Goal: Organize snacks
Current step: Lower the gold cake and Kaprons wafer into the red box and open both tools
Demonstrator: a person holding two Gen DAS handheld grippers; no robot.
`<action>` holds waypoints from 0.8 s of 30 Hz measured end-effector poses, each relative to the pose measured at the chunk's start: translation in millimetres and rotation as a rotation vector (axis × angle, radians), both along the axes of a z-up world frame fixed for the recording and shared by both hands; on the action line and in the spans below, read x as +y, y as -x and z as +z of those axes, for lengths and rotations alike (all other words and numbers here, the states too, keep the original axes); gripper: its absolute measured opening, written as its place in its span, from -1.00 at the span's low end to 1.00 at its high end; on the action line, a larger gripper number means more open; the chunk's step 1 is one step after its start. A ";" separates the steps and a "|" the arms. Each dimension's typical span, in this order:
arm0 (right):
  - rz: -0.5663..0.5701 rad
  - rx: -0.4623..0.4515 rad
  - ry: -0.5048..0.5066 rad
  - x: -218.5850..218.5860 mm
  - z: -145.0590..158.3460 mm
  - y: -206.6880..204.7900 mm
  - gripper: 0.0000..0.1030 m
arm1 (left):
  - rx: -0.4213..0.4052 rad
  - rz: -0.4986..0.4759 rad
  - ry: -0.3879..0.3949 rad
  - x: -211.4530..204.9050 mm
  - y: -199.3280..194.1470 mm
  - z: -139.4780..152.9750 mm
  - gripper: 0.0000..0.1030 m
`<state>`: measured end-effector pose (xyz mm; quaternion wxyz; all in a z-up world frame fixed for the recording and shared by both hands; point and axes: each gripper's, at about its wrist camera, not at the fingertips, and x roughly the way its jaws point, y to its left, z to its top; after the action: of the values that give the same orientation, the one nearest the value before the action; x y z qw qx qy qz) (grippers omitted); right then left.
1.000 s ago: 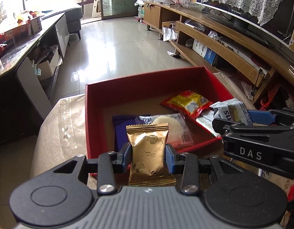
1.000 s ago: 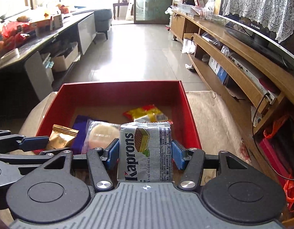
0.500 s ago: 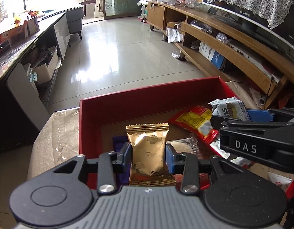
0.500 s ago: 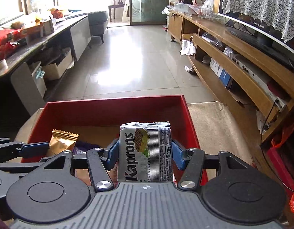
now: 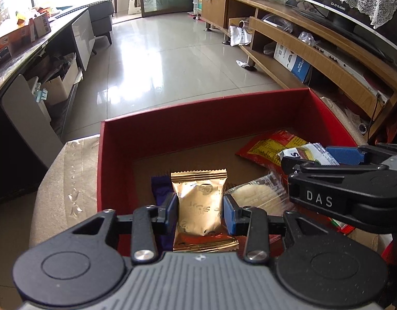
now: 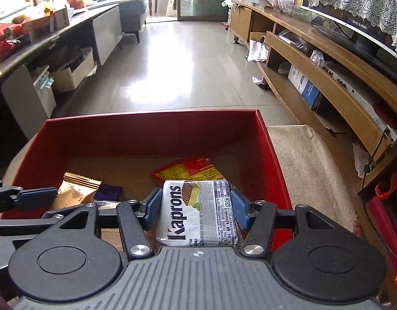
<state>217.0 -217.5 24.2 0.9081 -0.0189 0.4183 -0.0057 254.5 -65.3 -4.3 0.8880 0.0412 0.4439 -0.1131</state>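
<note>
A red box [image 5: 172, 134] [image 6: 152, 131] sits ahead on a beige cloth. My left gripper [image 5: 200, 208] is shut on a gold snack packet [image 5: 198, 201] and hangs over the box's near left part. My right gripper [image 6: 196, 206] is shut on a silver Kaprons wafer pack [image 6: 198, 211] over the box's near right part; it also shows in the left wrist view as the right gripper [image 5: 340, 160]. Inside the box lie a red-yellow packet [image 5: 268, 147] [image 6: 188, 170], a clear-wrapped pale round cake [image 5: 257, 193] and a purple packet [image 5: 159, 188].
The beige cloth [image 6: 307, 160] runs right of the box. A long wooden TV shelf [image 6: 327, 77] stands along the right. A dark counter with boxes [image 5: 30, 41] lines the left. Shiny tiled floor [image 5: 159, 59] lies beyond the box.
Both grippers have moved forward and down over the red box, each still holding its packet. The box's far wall now looks closer and its floor fills more of both views.
</note>
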 end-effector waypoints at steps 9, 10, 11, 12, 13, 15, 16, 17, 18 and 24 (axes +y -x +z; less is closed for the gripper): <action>0.007 -0.008 0.014 3.4 -2.1 -1.1 0.25 | 0.000 0.006 -0.005 -1.4 -1.3 -2.5 -0.35; 0.011 -0.007 0.017 4.3 -2.7 -2.1 0.26 | -0.002 0.003 -0.009 -1.9 -1.0 -2.5 -0.35; 0.016 -0.002 0.017 5.3 -3.3 -2.9 0.31 | -0.003 0.001 -0.013 -2.4 -0.6 -2.5 -0.36; 0.021 0.006 0.016 6.1 -4.4 -3.9 0.30 | -0.002 0.003 -0.019 -2.8 -0.6 -2.9 -0.35; 0.018 0.005 0.018 6.5 -5.8 -4.0 0.35 | -0.003 0.002 -0.019 -3.2 -0.2 -3.2 -0.35; 0.009 -0.001 0.031 6.3 -6.6 -4.1 0.46 | -0.006 0.000 -0.022 -3.1 0.0 -3.0 -0.36; 0.007 -0.004 0.035 5.1 -6.4 -4.5 0.55 | -0.006 0.000 -0.021 -3.3 0.0 -2.7 -0.36; 0.005 -0.006 0.031 3.8 -6.1 -4.7 0.63 | -0.005 0.001 -0.019 -3.2 0.0 -2.8 -0.35; 0.006 -0.009 0.015 2.0 -5.3 -4.7 0.64 | -0.004 0.002 -0.018 -3.0 0.0 -2.4 -0.35; 0.002 -0.031 0.009 2.1 -0.7 -3.5 0.66 | -0.002 -0.004 -0.008 -3.7 1.0 1.8 -0.30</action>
<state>220.5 -215.4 23.5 0.9144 -0.0236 0.4041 -0.0068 253.6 -68.9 -2.5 0.8879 0.0458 0.4435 -0.1130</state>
